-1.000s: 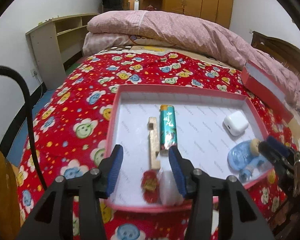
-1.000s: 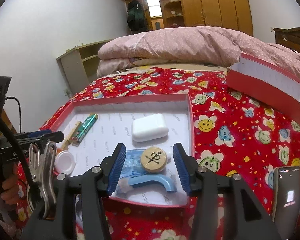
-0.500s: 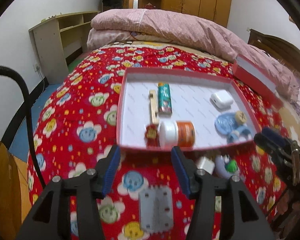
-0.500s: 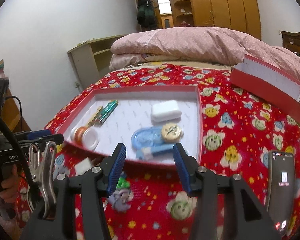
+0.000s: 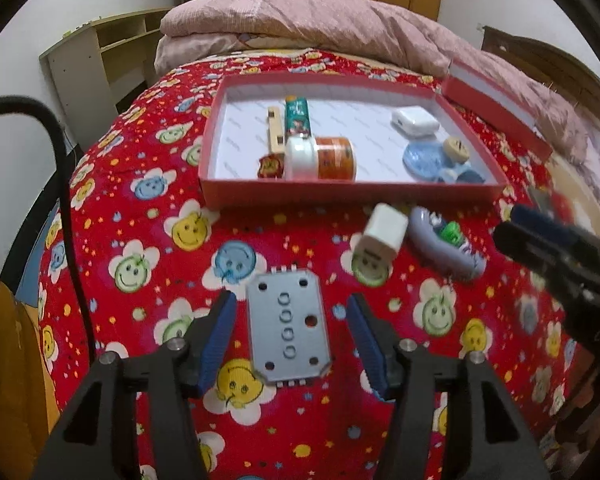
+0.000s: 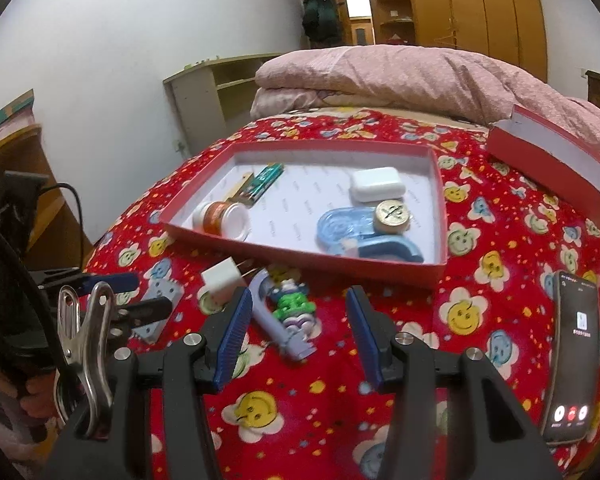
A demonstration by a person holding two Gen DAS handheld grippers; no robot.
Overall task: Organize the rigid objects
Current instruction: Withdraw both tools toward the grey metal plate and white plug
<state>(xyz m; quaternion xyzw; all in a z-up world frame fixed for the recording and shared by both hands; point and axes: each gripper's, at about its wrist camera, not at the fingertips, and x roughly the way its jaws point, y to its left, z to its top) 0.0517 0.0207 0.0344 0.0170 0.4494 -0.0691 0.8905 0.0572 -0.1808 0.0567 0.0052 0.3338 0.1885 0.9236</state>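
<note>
Three things are left on the bedspread before the box; the plate is straddled, untouched, by the opening left gripper and is best pinched squarely across its sides

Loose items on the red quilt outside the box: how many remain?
3: grey perforated plate between the left gripper's opening jaws, white charger cube beside it, lilac cartoon hair clip nearest the right gripper.
</note>
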